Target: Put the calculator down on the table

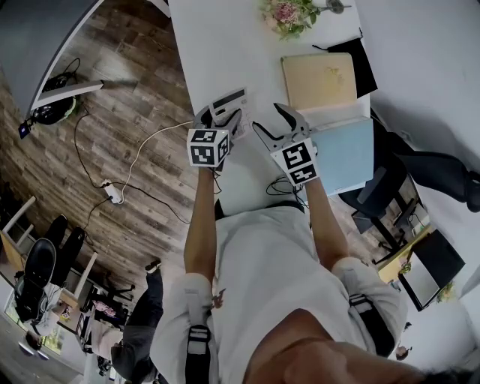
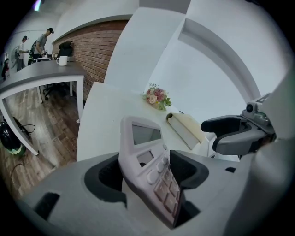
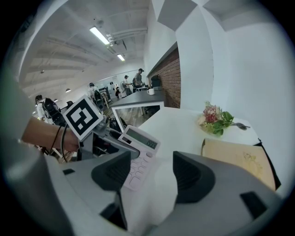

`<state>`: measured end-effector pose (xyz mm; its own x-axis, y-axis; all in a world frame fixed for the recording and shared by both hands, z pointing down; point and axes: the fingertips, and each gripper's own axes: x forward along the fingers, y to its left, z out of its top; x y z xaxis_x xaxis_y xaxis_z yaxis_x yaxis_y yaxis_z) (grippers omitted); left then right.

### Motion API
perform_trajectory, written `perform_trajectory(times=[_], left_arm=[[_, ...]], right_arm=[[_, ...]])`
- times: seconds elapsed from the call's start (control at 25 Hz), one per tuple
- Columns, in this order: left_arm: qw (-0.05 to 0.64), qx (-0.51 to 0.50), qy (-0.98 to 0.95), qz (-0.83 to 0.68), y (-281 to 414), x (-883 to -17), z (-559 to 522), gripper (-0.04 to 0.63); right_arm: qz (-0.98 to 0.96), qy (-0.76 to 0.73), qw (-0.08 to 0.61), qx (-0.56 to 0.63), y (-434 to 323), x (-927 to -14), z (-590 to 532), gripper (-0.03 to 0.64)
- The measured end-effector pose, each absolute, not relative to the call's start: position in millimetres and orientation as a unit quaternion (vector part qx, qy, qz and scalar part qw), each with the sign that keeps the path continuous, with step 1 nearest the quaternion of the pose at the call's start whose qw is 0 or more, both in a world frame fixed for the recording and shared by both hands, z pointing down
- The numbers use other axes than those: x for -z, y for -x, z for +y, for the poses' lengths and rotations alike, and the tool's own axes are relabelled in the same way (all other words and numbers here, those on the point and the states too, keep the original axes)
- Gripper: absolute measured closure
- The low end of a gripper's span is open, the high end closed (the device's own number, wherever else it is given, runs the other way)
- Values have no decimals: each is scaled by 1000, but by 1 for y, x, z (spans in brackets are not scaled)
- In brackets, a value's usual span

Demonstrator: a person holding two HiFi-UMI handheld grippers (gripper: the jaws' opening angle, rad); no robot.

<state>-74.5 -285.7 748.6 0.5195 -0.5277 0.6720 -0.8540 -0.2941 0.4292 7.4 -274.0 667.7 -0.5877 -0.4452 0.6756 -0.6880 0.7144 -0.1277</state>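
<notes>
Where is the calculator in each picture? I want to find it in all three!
Head view: the calculator is in the upper middle, slightly left.
Left gripper view: the calculator is big and tilted, at centre bottom between the jaws.
Right gripper view: the calculator is left of centre, partly behind a jaw.
Shared landmark: the flowers, farther along the tabletop than the calculator in every view.

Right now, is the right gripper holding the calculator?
No, the right gripper stands open and empty; the calculator sits between the left gripper's jaws.

Head view looks steeply down; both gripper views share the table (image 2: 101, 124)
</notes>
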Motion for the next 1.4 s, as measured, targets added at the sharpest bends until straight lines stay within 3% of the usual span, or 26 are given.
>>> perform_trajectory(times=[1.4], left_arm=[[363, -226, -764, -484, 96, -758, -281, 221]], right_arm=[[-871, -326, 321, -177, -2, -660, -266, 339]])
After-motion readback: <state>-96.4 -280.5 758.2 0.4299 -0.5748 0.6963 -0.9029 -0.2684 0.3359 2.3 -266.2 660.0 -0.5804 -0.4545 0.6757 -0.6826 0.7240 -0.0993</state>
